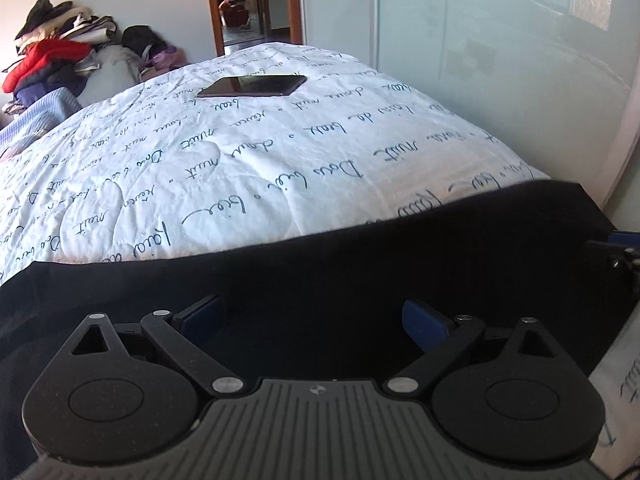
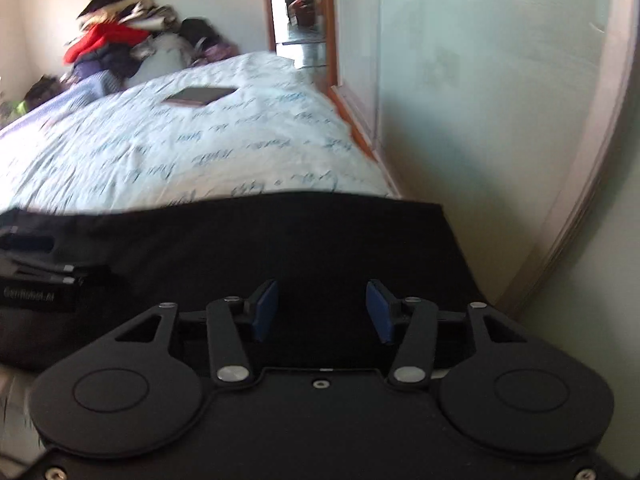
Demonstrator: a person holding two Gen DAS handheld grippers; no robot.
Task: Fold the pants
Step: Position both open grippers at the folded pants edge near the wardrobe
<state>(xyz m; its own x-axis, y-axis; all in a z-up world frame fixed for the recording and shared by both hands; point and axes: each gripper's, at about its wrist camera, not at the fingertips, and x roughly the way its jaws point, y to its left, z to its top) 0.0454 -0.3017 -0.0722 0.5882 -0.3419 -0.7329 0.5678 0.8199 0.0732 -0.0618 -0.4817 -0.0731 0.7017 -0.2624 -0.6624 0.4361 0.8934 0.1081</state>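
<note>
The black pants lie flat across the near end of the bed, also seen in the right wrist view. My left gripper is open, its blue pads wide apart just above the dark cloth, holding nothing. My right gripper is open too, pads apart over the pants near their right edge. The right gripper's blue tip shows at the far right of the left wrist view. The left gripper's body shows at the left of the right wrist view.
The bed has a white quilt with script print. A dark tablet lies on it further back. A pile of clothes sits at the far left by the wall. A glass wardrobe door runs along the right; an open doorway is behind.
</note>
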